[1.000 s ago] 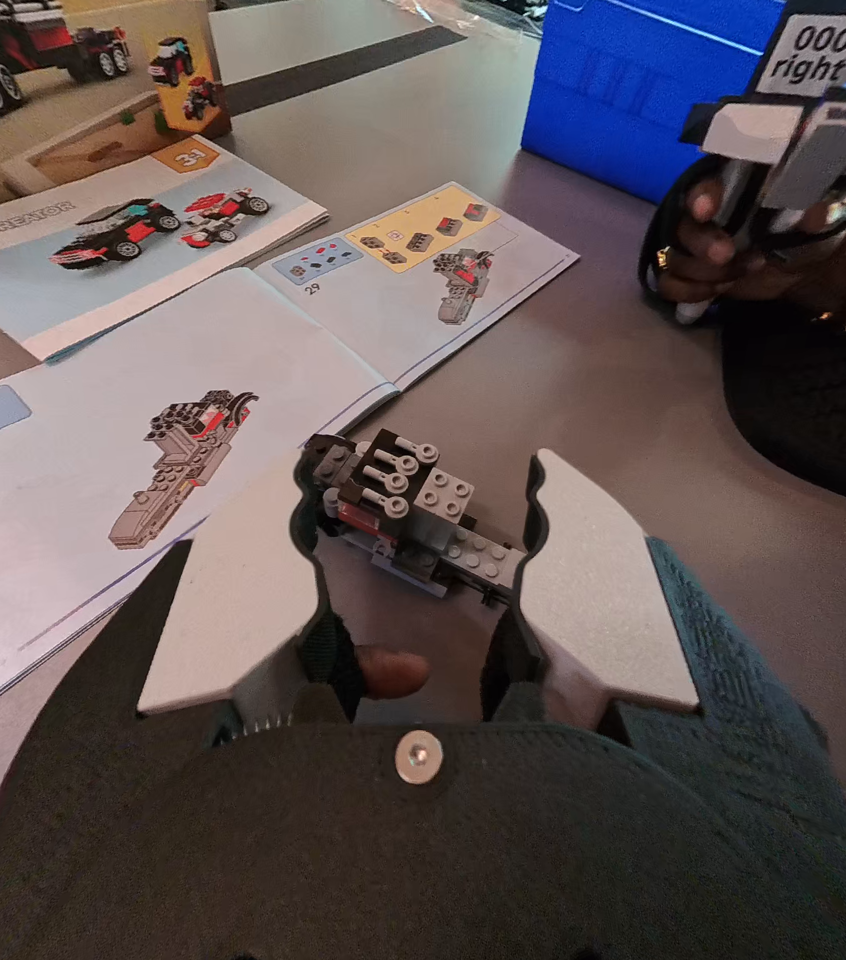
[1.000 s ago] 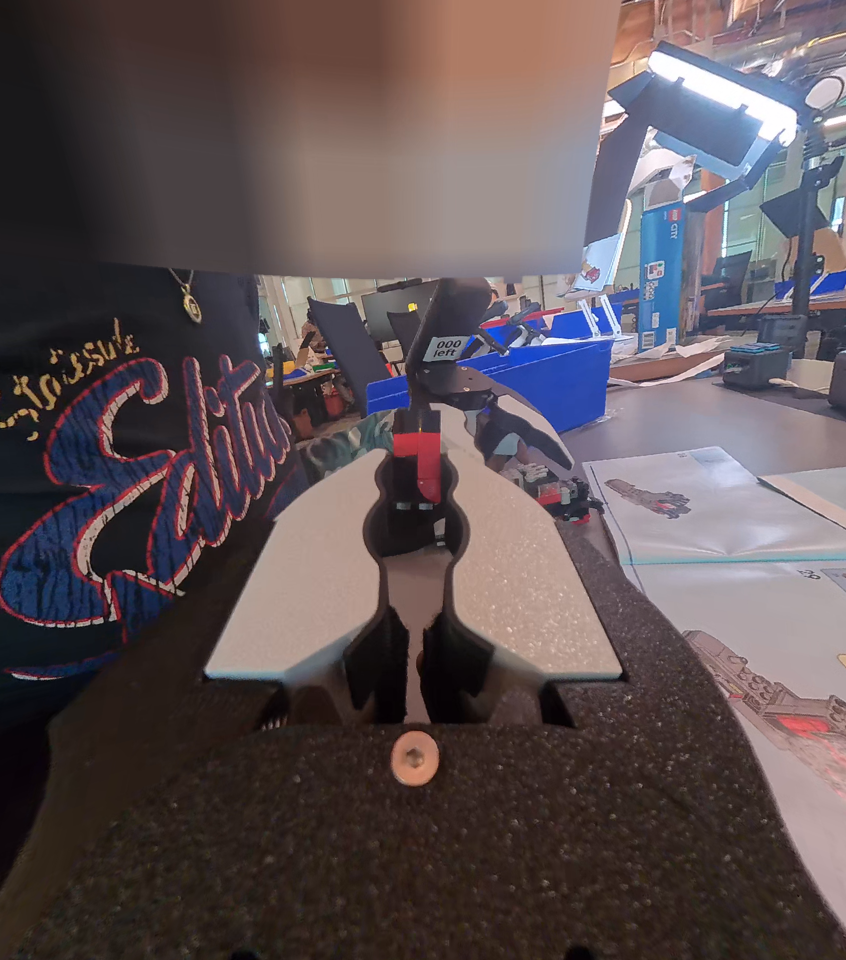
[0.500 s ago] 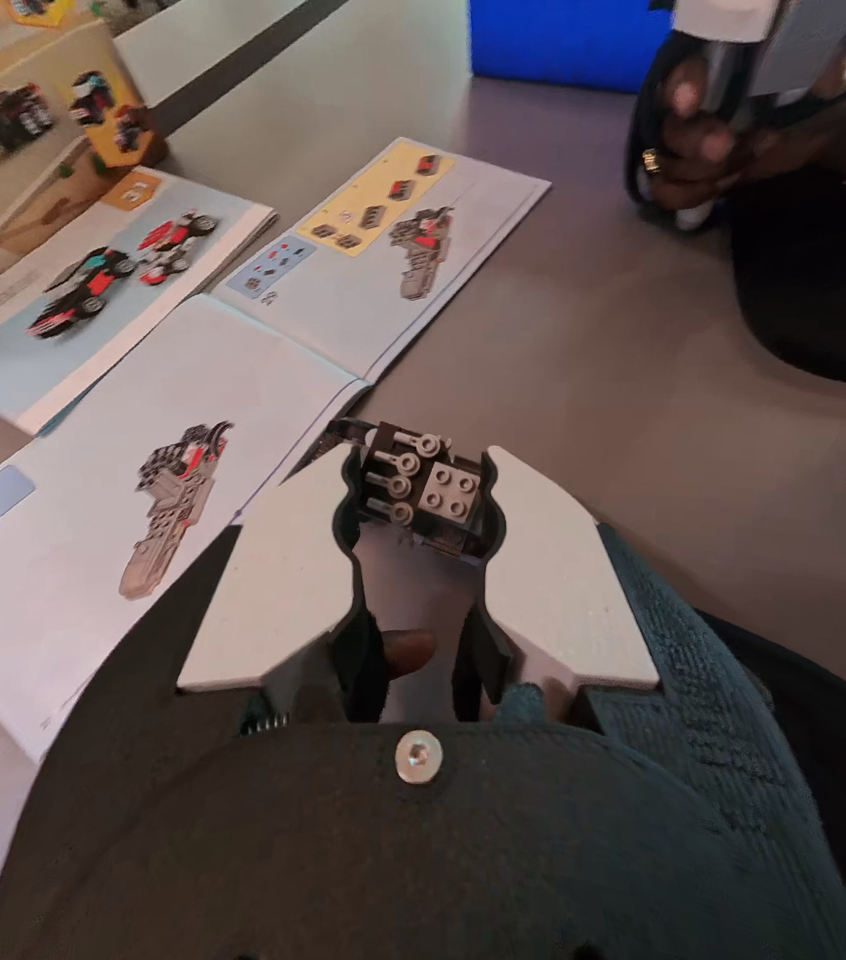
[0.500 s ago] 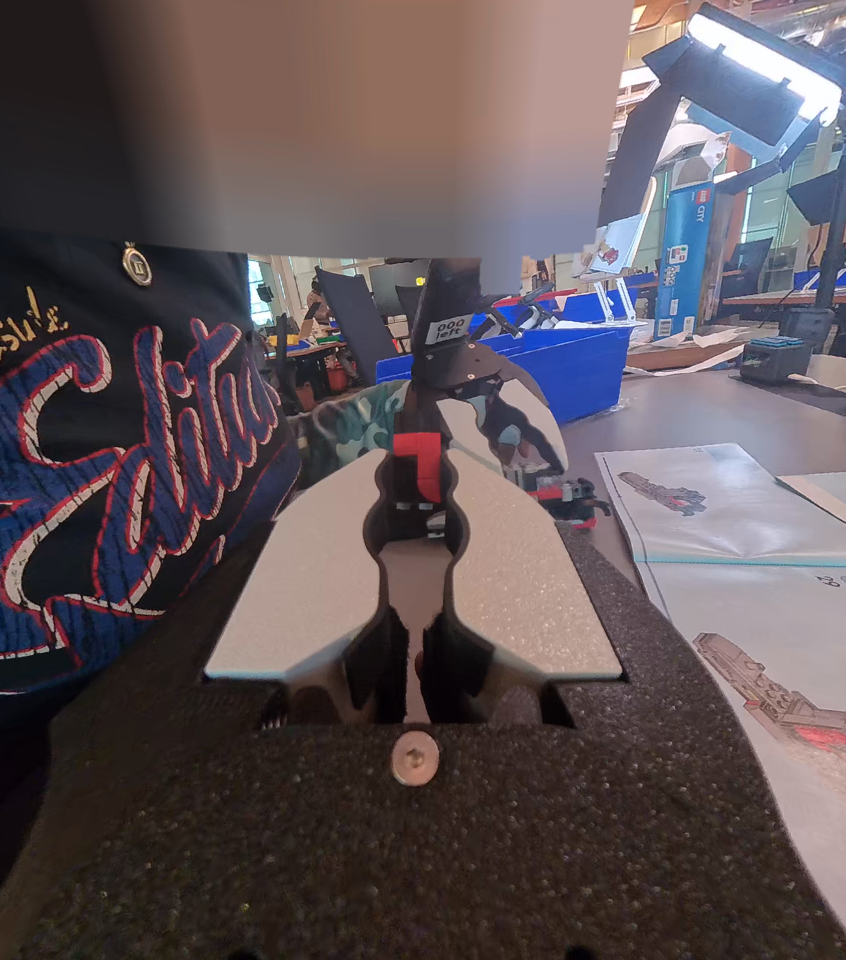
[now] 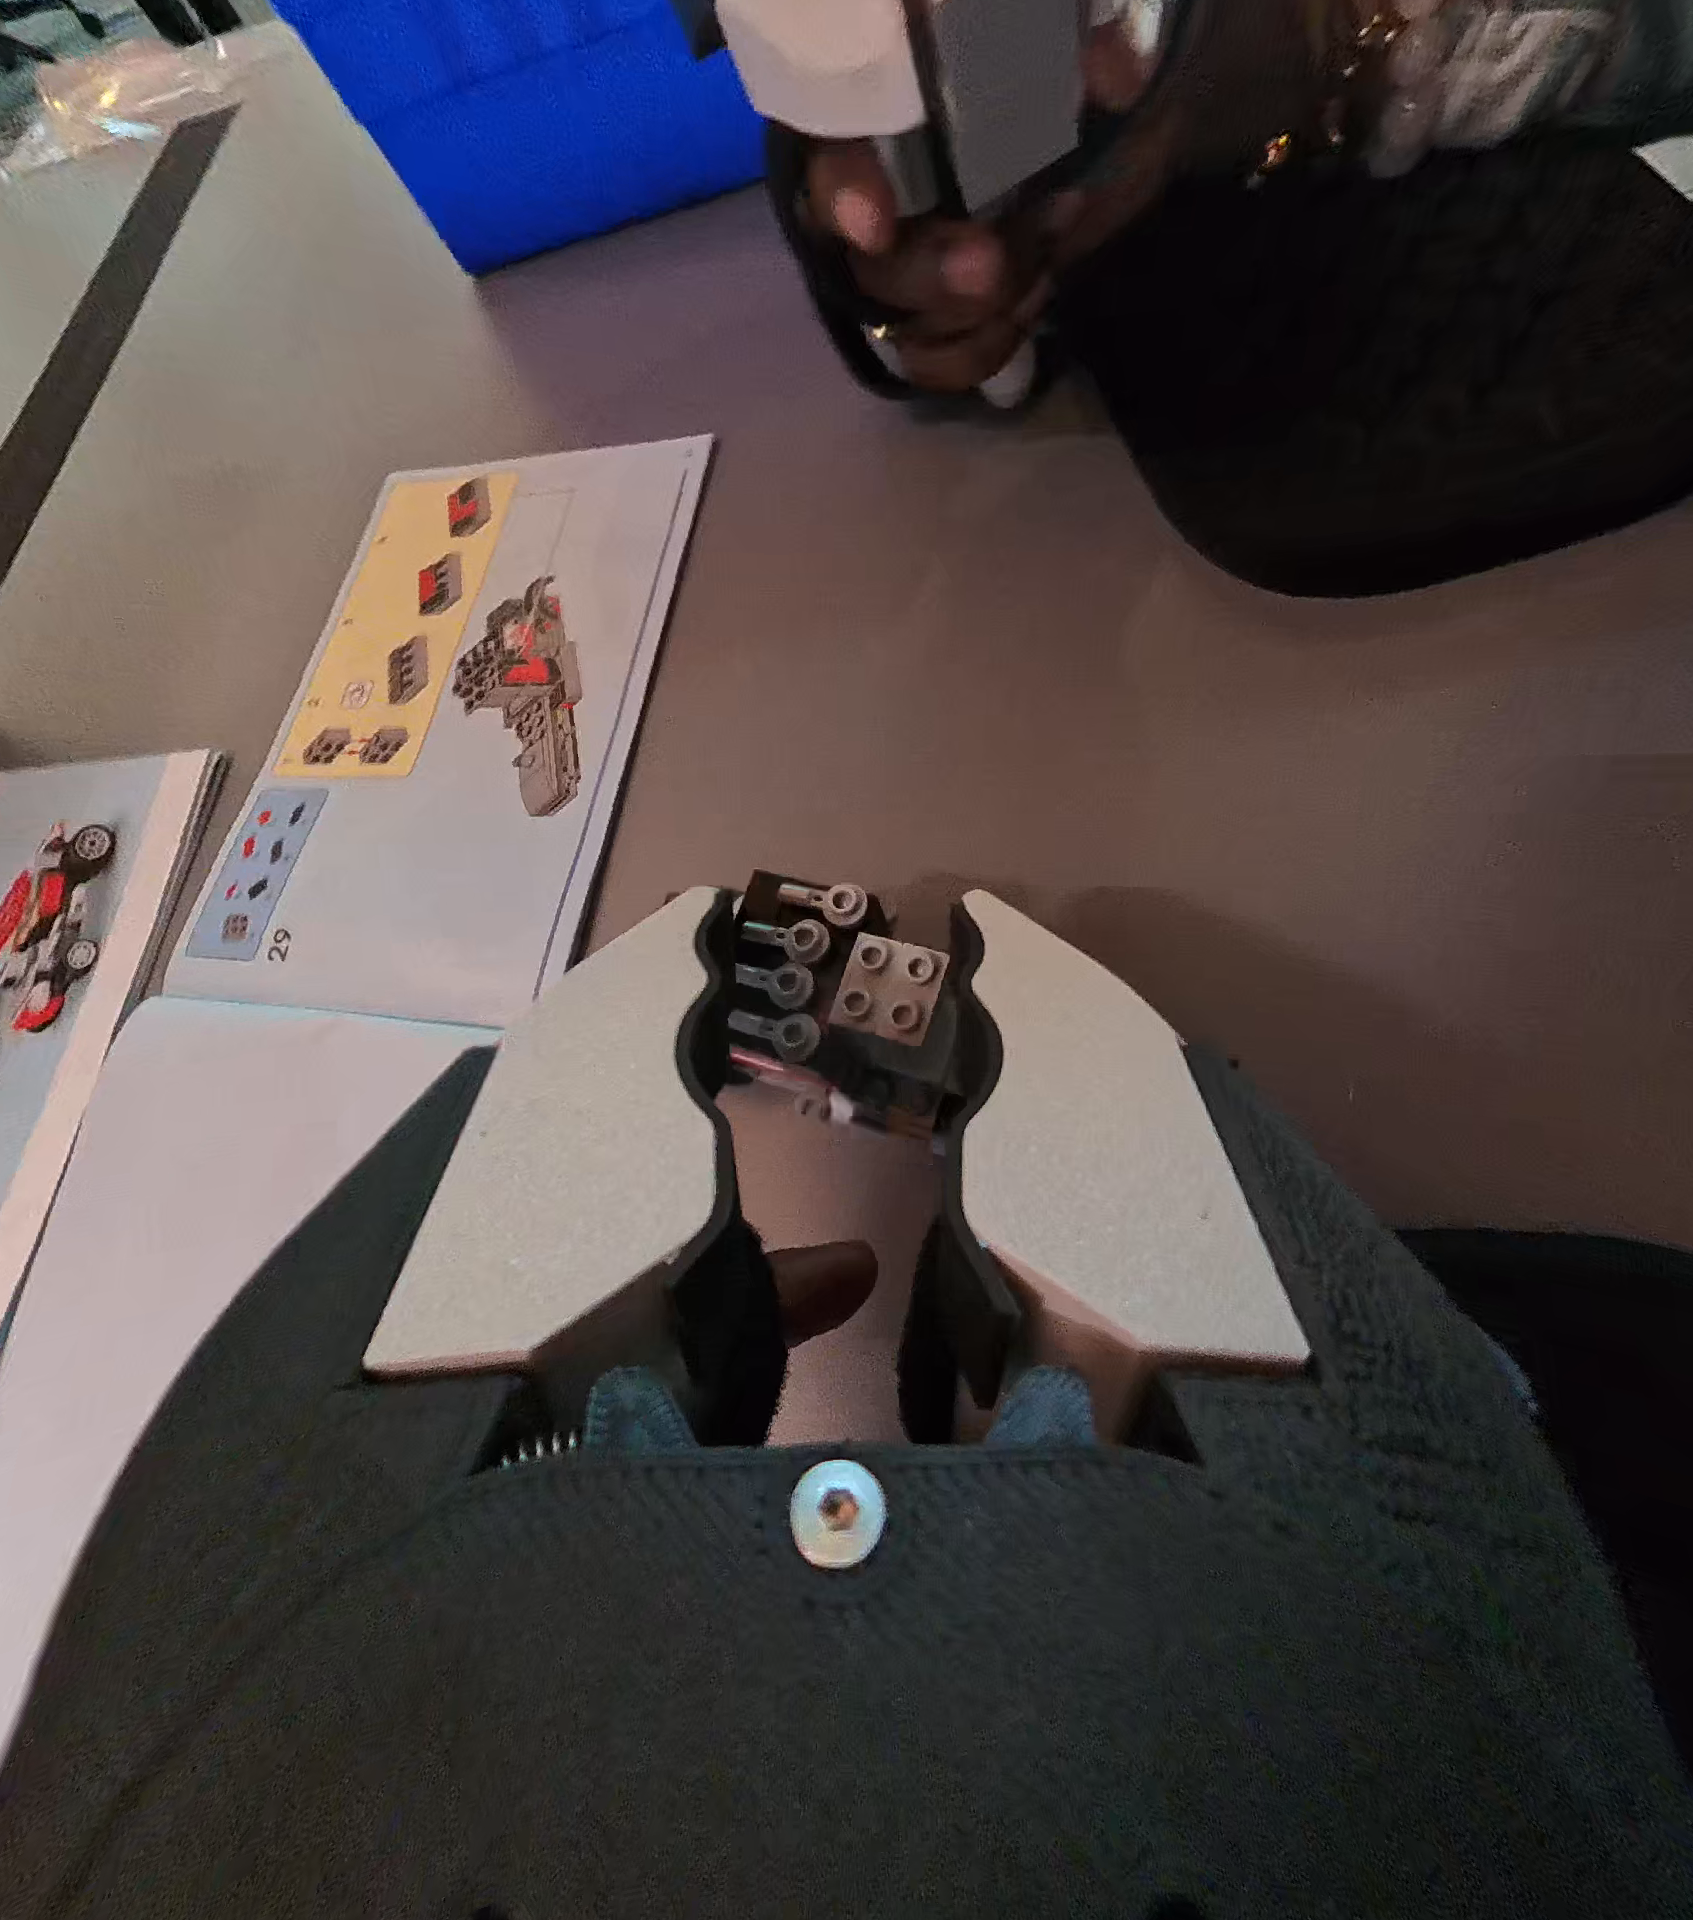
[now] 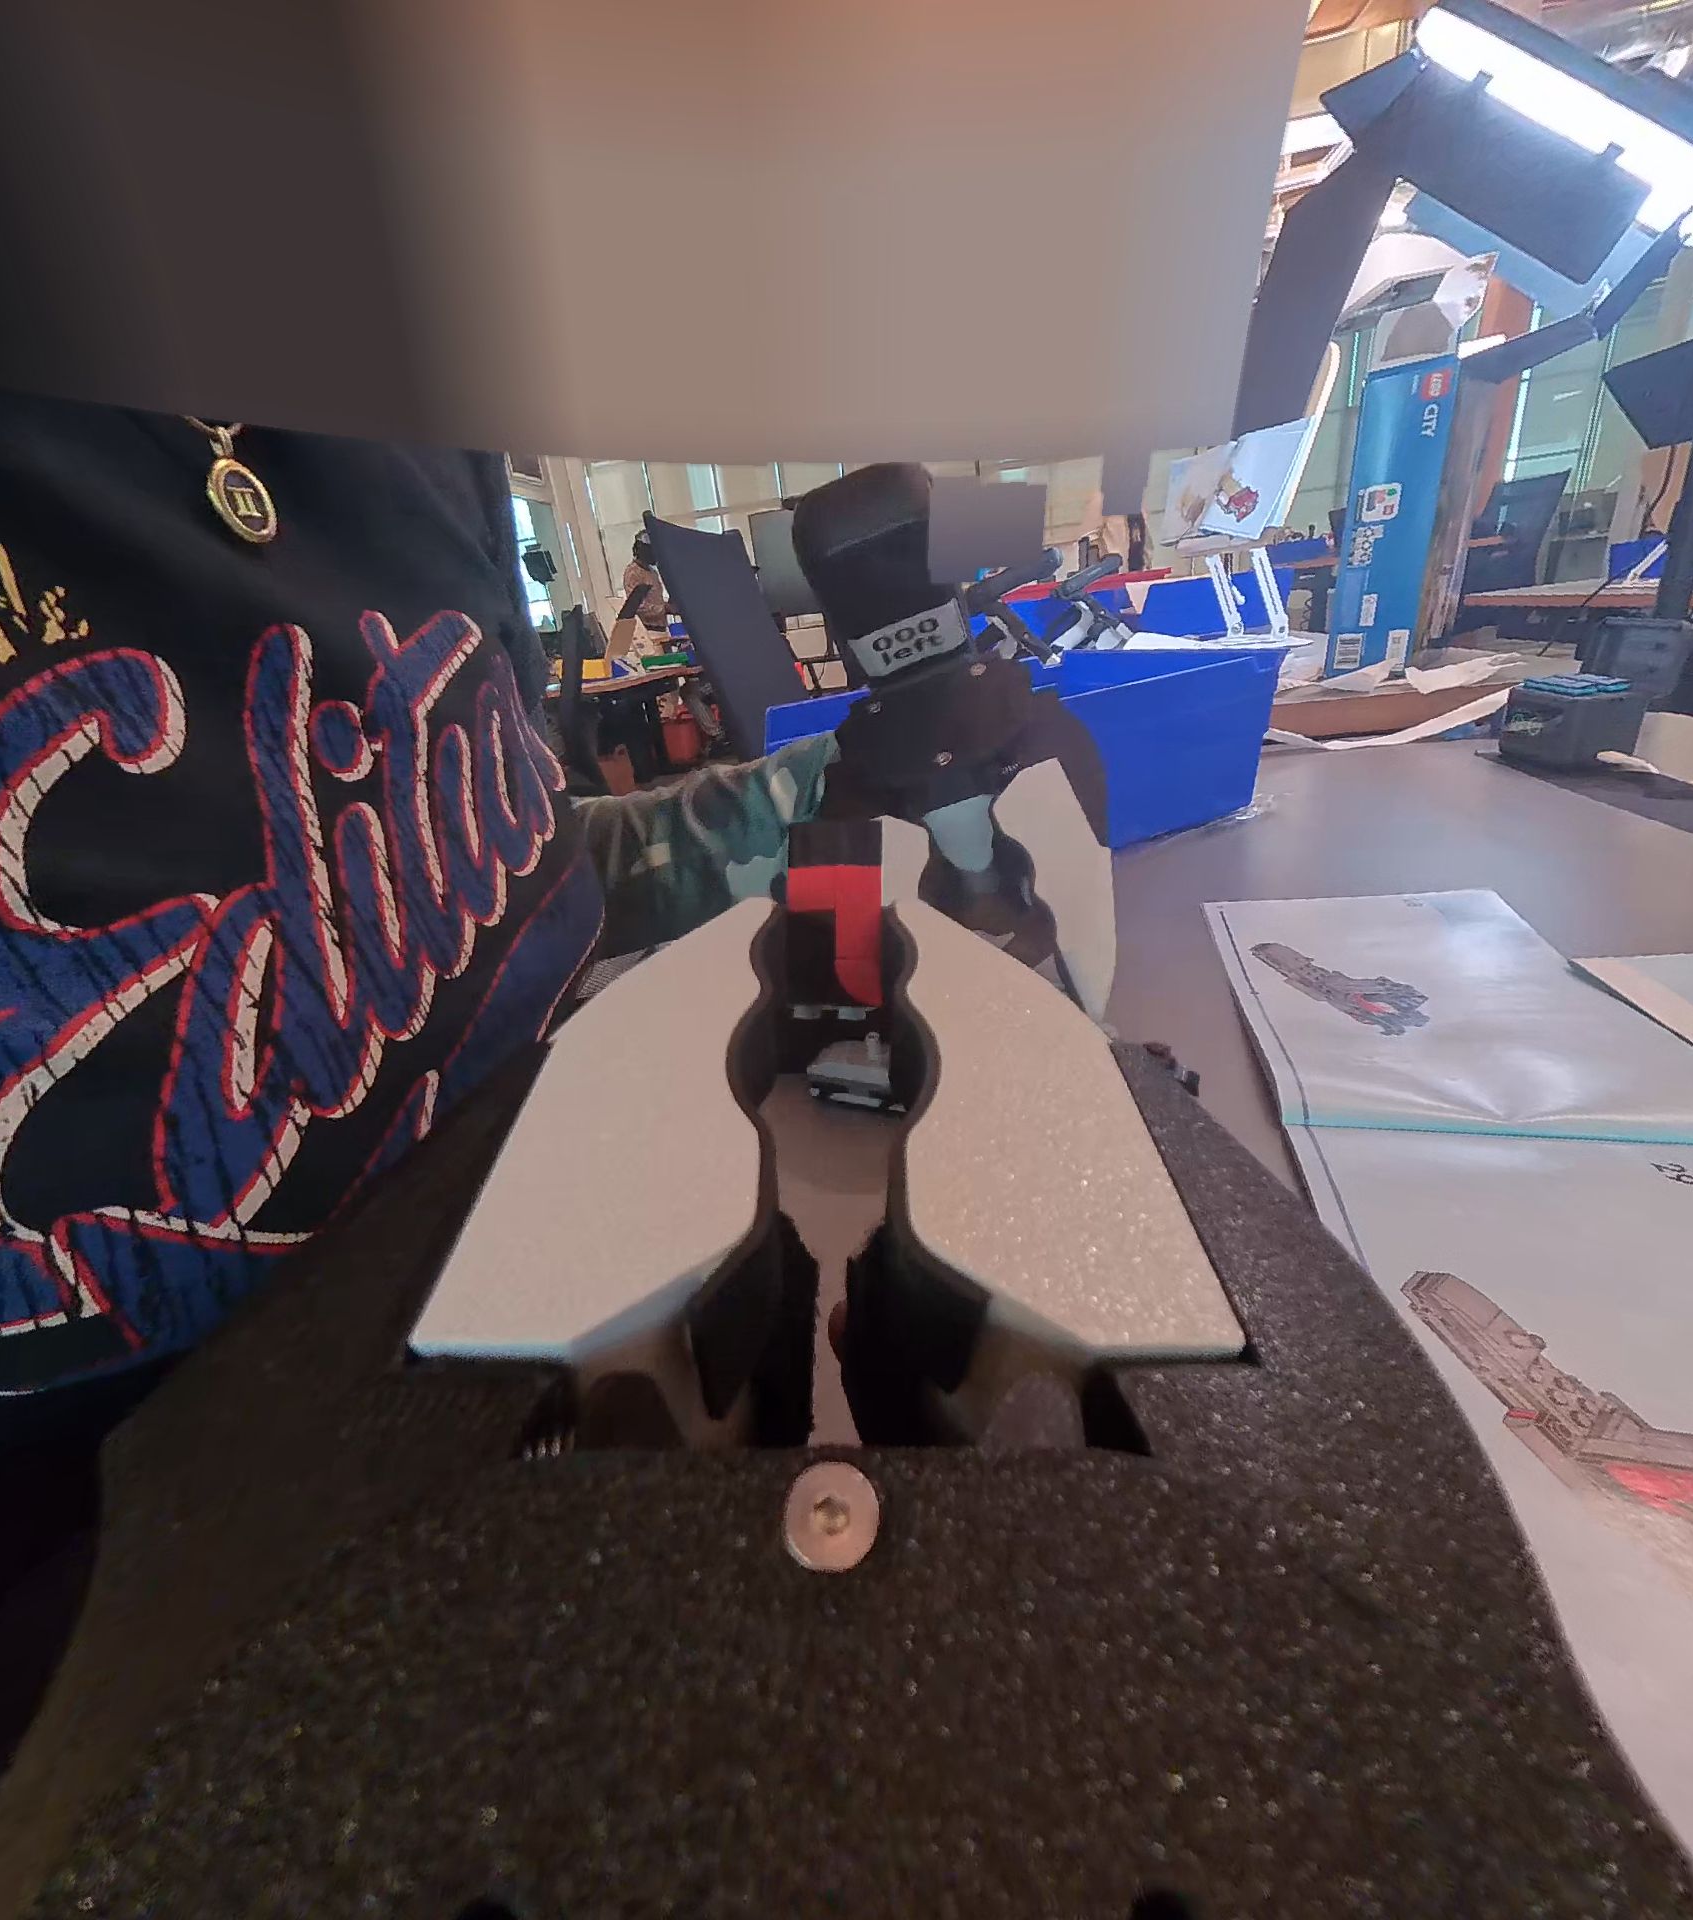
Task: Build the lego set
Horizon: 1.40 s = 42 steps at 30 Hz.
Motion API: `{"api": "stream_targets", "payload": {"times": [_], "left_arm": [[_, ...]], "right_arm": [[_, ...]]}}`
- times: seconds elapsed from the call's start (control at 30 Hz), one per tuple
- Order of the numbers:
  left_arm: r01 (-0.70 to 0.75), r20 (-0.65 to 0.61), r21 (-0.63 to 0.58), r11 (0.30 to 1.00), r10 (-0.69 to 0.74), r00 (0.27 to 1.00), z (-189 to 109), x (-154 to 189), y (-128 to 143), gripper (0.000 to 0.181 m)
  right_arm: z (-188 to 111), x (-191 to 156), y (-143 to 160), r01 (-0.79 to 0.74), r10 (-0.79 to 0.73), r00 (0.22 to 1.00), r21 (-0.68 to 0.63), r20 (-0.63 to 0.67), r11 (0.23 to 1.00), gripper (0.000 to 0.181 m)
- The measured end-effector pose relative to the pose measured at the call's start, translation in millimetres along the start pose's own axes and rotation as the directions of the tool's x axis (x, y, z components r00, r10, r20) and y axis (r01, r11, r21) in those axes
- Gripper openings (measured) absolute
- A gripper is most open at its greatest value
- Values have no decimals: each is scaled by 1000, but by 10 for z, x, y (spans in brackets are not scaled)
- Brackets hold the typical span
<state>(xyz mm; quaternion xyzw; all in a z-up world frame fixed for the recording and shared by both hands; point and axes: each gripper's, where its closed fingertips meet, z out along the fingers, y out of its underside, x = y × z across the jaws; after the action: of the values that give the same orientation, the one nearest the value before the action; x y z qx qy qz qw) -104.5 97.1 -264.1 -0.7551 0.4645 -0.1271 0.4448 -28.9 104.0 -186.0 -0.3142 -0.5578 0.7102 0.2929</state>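
Note:
My left gripper [image 5: 837, 904] is shut on the partly built grey and black lego model [image 5: 883, 992], gripping its sides just above the grey table [image 5: 1185, 790]. Grey studs and a row of pins face up. My right gripper [image 6: 834, 920] is shut on a small red and black lego piece [image 6: 826, 883] that sticks up past its fingertips. A small grey part [image 6: 852, 1070] shows below it between the jaws. In the right wrist view the left gripper [image 6: 925, 727] is straight ahead and close. In the left wrist view the right gripper [image 5: 977, 156] is blurred at the top, held by a hand.
An open instruction booklet [image 5: 468, 727] lies left of the model and also shows in the right wrist view [image 6: 1444, 1018]. A second booklet [image 5: 11, 935] lies at the far left. A blue bin [image 5: 530, 125] stands at the back. A person's dark shirt [image 6: 146, 883] fills the left. One gripper's finger ends stand about 11 cm off the other's.
My left gripper closed from open onto the lego model, and its view has swung round over the table. The right gripper still holds the red and black piece, and the two grippers are closer together.

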Motion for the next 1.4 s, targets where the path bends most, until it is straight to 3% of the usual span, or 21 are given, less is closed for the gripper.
{"api": "stream_targets", "payload": {"times": [0.1,0.2,0.27,0.4,0.6,0.67,0.77,0.93,1.07,1.13,1.2,1.27,1.3,1.4], "left_arm": [[99,26,-41,994,-98,995,20,-55,-25,44],[288,165,-76,955,-273,948,-3,-175,15,69],[299,190,-97,949,-277,942,-11,-125,44,73],[112,185,-142,983,-84,979,-52,-80,136,68],[-104,-2,-210,972,106,994,-235,-49,106,68],[-176,-10,-282,943,181,984,-332,-185,85,67],[-306,-87,-451,838,300,950,-401,-372,117,68],[-563,-411,-386,731,411,814,-175,-246,-8,58],[-726,-630,-329,604,433,645,-47,-110,145,52],[-787,-694,-303,537,441,568,-28,-105,223,49],[-806,-718,-278,523,444,535,-17,-101,219,44],[-791,-718,-264,552,436,543,-14,-64,178,46],[-765,-695,-286,577,425,580,-6,-70,151,54],[-495,-488,-495,714,243,838,-47,-193,71,73]], "right_arm": [[-7,7,2,2,-2,1000,-1,-8,1000,17],[-15,16,-5,0,1,1000,4,-13,1000,16],[-15,19,-4,-7,7,1000,5,-10,1000,17],[4,9,6,-18,18,1000,0,6,1000,17],[-14,23,-13,-19,19,1000,14,-4,1000,17],[-21,31,-20,-20,20,1000,17,-9,1000,17],[-15,21,-18,-16,16,1000,13,-5,1000,17],[-18,-45,-95,-12,10,1000,56,28,998,17],[-70,-86,-218,2,-6,999,125,32,992,17],[-90,-99,-252,9,-13,1000,143,28,990,17],[-98,-107,-255,17,-20,1000,143,21,990,17],[-107,-118,-267,27,-30,999,147,17,989,17],[-115,-121,-277,31,-33,999,151,14,988,17],[-138,-115,-305,31,-32,999,165,5,986,17]]}}
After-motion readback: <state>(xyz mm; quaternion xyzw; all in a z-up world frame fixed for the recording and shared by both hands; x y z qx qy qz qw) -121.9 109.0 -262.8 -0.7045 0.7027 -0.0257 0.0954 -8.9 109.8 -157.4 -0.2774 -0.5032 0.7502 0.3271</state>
